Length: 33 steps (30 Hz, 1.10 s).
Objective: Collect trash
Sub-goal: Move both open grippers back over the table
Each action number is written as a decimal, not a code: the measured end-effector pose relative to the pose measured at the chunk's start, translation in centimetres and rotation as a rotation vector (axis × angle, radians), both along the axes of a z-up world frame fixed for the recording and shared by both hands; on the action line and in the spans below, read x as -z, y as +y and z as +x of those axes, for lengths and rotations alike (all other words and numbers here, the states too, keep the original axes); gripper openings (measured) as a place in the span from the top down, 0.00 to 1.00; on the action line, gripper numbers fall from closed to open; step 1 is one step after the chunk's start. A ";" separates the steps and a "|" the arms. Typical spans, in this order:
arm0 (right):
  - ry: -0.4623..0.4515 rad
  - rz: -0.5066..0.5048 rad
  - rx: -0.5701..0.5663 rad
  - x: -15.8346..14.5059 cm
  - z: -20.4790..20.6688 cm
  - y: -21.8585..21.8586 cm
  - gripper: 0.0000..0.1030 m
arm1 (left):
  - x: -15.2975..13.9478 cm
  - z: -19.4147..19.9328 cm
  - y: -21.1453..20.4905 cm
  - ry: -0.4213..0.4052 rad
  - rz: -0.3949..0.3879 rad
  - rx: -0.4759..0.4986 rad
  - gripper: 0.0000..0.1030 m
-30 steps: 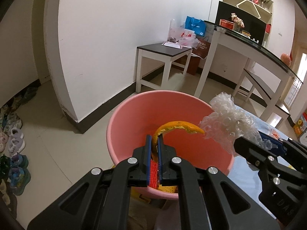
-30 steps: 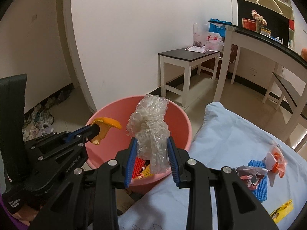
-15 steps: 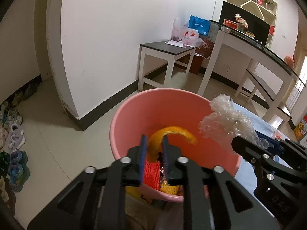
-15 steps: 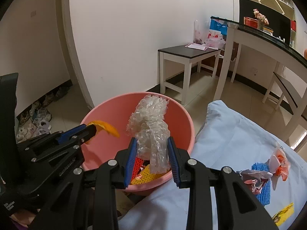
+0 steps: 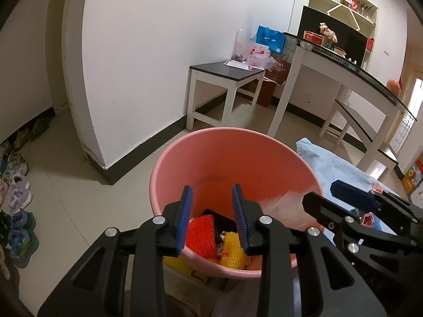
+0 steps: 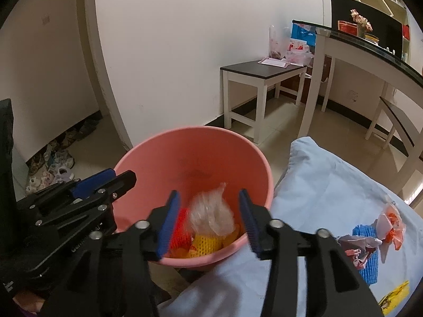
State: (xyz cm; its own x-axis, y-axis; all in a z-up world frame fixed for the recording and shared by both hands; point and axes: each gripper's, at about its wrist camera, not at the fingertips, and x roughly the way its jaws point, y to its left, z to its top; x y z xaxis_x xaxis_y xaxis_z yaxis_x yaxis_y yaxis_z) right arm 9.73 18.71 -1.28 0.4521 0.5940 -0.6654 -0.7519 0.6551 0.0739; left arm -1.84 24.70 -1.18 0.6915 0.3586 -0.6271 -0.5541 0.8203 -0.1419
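A pink bucket (image 5: 211, 158) (image 6: 164, 155) stands on the floor beside the blue-covered table. My left gripper (image 5: 212, 203) hovers over its near rim, jaws opening, nothing between them. My right gripper (image 6: 208, 211) (image 5: 320, 195) is also over the bucket with jaws opening. A clear bubble-wrap wad (image 6: 212, 215), blurred, is dropping free between its pads into the bucket. Red foam net (image 5: 201, 231) and yellow foam net (image 5: 232, 251) lie at the bottom. The orange peel is not visible.
On the light blue cloth (image 6: 325, 185) to the right lie a blue foam net (image 6: 366, 253), crumpled wrappers (image 6: 351, 248), an orange-and-clear wrapper (image 6: 391, 222) and a yellow wrapper (image 6: 394, 293). A small dark-topped table (image 5: 227, 79) stands by the wall. Shoes (image 5: 15, 200) line the floor at left.
Both grippers have opened over the bucket. The orange peel left the left gripper and dropped out of sight. The bubble wrap slipped from the right gripper and is falling in.
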 end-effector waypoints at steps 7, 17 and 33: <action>0.008 0.018 0.012 -0.3 -0.3 -0.9 0.51 | -0.3 -0.2 -0.5 -0.003 0.008 0.010 0.69; 0.026 0.033 0.050 -0.7 -1.4 -4.2 0.49 | -1.4 -0.3 -2.4 -0.007 0.038 0.039 0.69; 0.041 0.046 0.209 -1.4 -2.8 -14.7 0.47 | -3.5 -0.6 -8.3 -0.036 0.069 0.153 0.69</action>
